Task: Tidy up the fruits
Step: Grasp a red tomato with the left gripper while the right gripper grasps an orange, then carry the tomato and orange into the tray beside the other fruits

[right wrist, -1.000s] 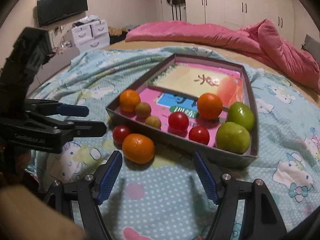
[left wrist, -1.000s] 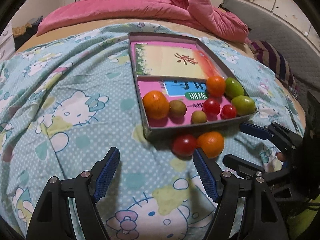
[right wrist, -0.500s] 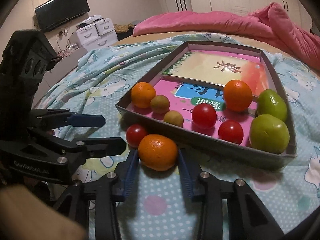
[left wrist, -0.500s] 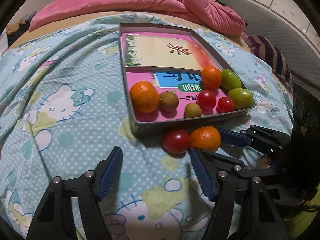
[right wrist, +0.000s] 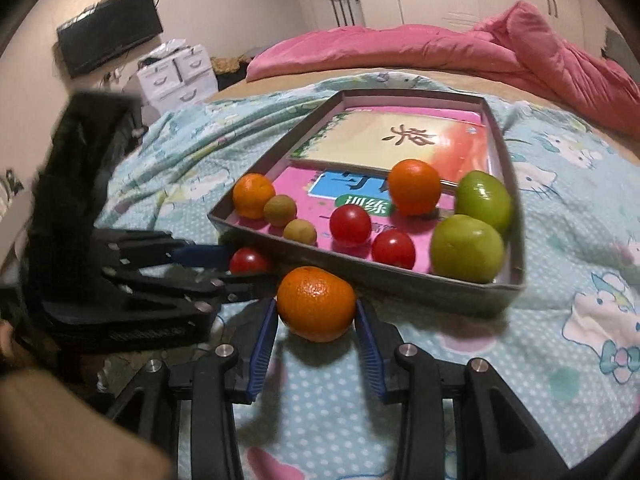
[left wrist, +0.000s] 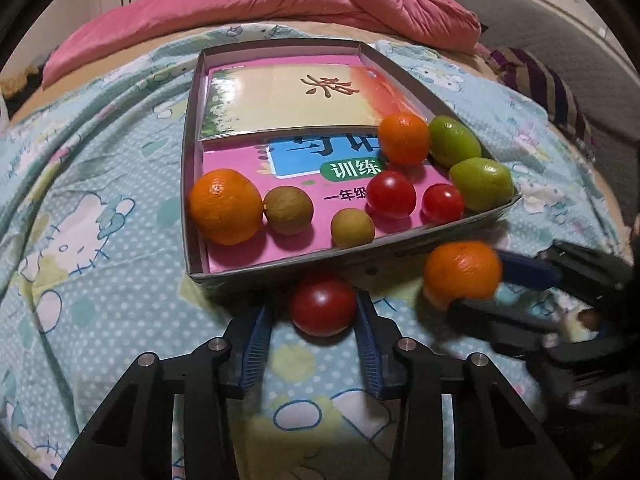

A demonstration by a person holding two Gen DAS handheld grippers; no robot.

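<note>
Bedspread [left wrist: 100, 264] with the tray [left wrist: 192, 184] on it, most fruit already inside; two pieces sit just outside its near wall; right gripper [right wrist: 316, 320] has closed and now clamps the orange [right wrist: 316, 303]; left gripper [left wrist: 316, 316] has just been narrowing around the tomato [left wrist: 323, 307], right pad touching, left a sliver off; lifting both looks next.

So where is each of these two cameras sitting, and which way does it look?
Left wrist: rides the left tongs, looking down along them at a tomato between their fingers, with the box beyond.
Right wrist: rides the right tongs, looking at the orange that they grip.
Shared: each view shows the other tongs, both fruits, the box and the pink quilt.
</note>
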